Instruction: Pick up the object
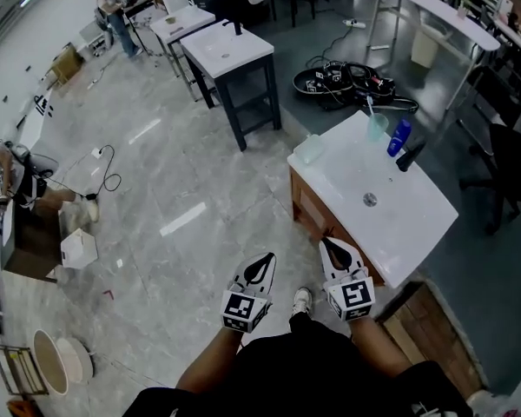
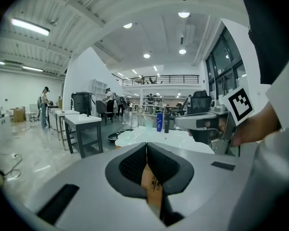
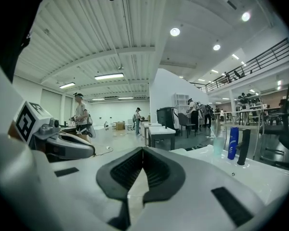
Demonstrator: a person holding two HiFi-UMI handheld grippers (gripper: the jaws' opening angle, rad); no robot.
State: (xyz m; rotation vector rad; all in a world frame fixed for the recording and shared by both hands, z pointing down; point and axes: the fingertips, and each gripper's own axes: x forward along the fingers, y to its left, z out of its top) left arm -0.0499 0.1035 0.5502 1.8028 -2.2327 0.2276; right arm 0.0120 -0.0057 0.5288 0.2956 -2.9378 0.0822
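A white sink counter (image 1: 399,224) on a wooden cabinet stands ahead to the right. At its far end are a blue bottle (image 1: 398,137), a pale cup (image 1: 378,126) with a toothbrush in it, a black faucet (image 1: 410,155) and a clear dish (image 1: 308,148). My left gripper (image 1: 262,261) is shut and hangs over the floor, left of the counter's near corner. My right gripper (image 1: 331,245) is shut with nothing in it, just over that corner. The blue bottle (image 2: 159,121) stands far beyond the left gripper (image 2: 146,146). From the right gripper (image 3: 142,150), the bottle (image 3: 233,143) and faucet (image 3: 243,147) lie ahead to the right.
A dark-framed table with a white top (image 1: 230,55) stands ahead on the marble floor. A tangle of black cables (image 1: 347,81) lies beyond the counter. A black chair (image 1: 508,176) is at the right, a white box (image 1: 78,248) on the floor at the left. A person (image 1: 115,16) stands far off.
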